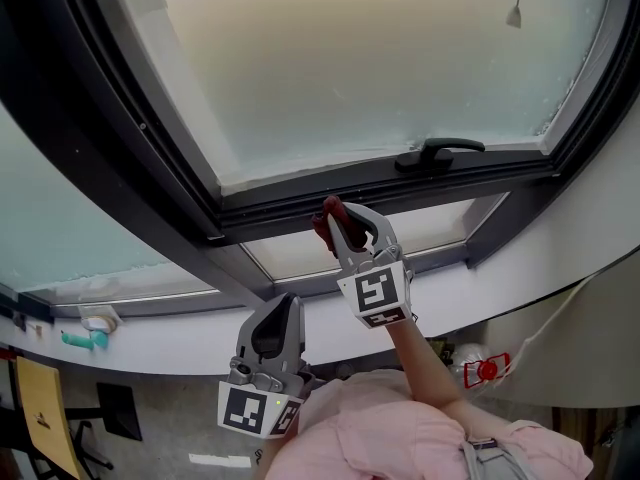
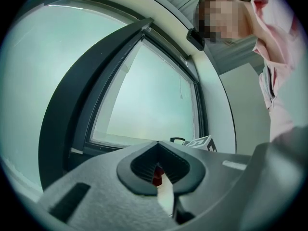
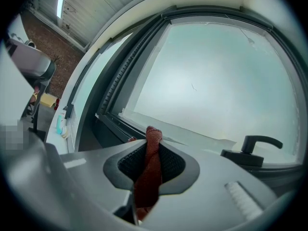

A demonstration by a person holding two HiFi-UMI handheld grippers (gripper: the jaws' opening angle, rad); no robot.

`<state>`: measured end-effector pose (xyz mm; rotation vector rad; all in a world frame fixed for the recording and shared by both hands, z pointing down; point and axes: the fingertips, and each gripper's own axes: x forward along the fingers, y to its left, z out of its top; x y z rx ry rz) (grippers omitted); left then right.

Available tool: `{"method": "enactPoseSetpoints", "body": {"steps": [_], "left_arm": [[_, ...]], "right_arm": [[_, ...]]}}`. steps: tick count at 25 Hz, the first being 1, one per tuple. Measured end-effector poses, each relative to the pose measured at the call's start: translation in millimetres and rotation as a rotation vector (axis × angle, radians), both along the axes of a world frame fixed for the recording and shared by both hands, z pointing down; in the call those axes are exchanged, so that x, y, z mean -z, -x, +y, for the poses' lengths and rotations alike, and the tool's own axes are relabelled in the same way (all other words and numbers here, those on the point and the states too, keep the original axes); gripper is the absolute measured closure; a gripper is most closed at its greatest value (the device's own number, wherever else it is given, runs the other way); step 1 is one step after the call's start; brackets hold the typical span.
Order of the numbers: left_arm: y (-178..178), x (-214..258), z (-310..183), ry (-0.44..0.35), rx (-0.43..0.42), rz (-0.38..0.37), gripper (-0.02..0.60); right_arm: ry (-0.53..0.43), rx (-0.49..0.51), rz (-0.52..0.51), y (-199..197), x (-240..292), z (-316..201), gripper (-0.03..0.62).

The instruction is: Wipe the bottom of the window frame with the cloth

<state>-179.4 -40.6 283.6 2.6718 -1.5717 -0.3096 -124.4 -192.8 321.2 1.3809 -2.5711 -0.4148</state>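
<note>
The right tongs (image 1: 336,218) are raised to the frame (image 1: 300,206), left of the handle (image 1: 440,151) and a little below it. Their jaws are clamped on a red cloth (image 1: 326,222). In the right gripper view the cloth runs as a twisted strip up between the ribbed pads, and its top end pokes out past the tips. That end sits at the dark bottom rail of the frame, left of the handle; whether it presses on the rail or is just shy of it cannot be told.

The left tongs (image 1: 284,304) hang lower, well down and left of the handle, in front of the white sill (image 1: 160,348). The left gripper view shows their jaw tips meeting with nothing held between them. A sliver of red seen through the gap behind the tips is the far cloth.

The handle is black and lies flat along the bottom rail of the sash. Above it is frosted pale glass. A small cord weight (image 1: 514,15) hangs in front of the glass, up and right of the handle. A teal object (image 1: 84,340) lies on the sill, far to the left of the handle and lower. The person's pink sleeve (image 1: 400,438) fills the bottom of the head view, below the handle.
</note>
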Motion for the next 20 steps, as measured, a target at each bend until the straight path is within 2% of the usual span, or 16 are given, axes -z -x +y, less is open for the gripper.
{"method": "enactPoseSetpoints", "body": {"steps": [20], "left_arm": [[-31, -4, 1, 0.017, -0.041, -0.002, 0.584]], "right_arm": [[0.002, -0.091, -0.039, -64, 1, -11, 0.528]]}}
